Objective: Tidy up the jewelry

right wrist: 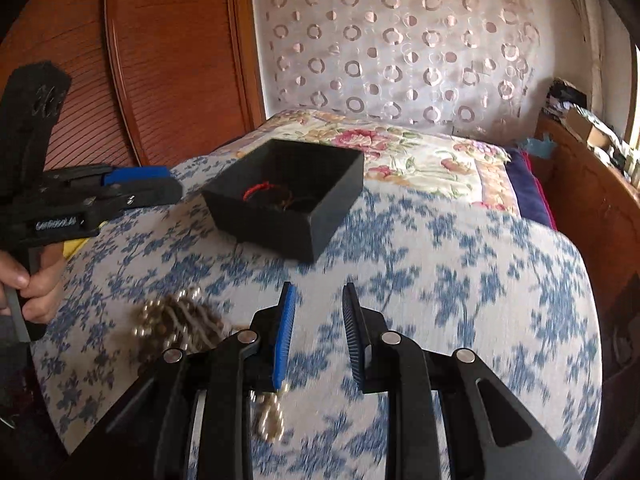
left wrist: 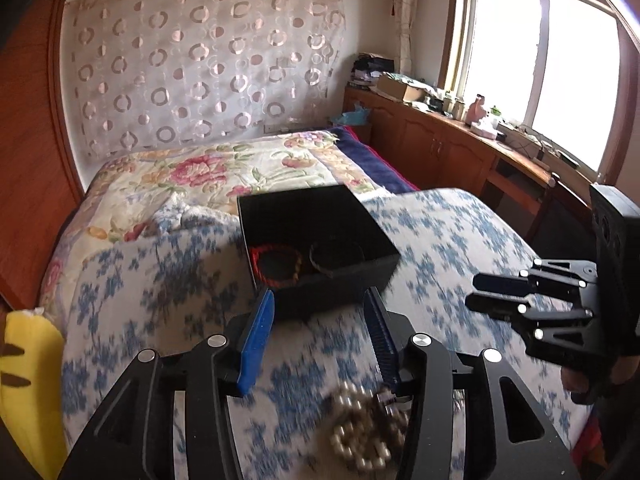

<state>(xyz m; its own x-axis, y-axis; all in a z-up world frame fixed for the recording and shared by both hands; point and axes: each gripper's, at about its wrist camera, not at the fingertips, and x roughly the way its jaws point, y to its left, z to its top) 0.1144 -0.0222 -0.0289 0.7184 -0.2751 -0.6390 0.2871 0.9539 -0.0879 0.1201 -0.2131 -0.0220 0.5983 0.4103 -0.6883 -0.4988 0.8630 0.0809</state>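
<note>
A black open box (left wrist: 320, 248) sits on the blue-flowered cloth; a red cord bracelet (left wrist: 276, 264) and a dark bracelet (left wrist: 336, 256) lie in it. It also shows in the right wrist view (right wrist: 288, 196). A heap of pearl and metal bead jewelry (left wrist: 364, 428) lies on the cloth under my left gripper (left wrist: 320, 312), which is open and empty, just short of the box. In the right wrist view the heap (right wrist: 180, 324) lies left of my right gripper (right wrist: 318, 304), which is open and empty. The left gripper also shows in the right wrist view (right wrist: 160, 184).
The cloth covers a cushion (right wrist: 460, 280) on a flower-quilted bed (left wrist: 224, 176). A wooden headboard (right wrist: 168, 60) is at the left, a wooden cabinet (left wrist: 440, 136) under a window at the right. A yellow plush (left wrist: 28, 380) lies at the left edge.
</note>
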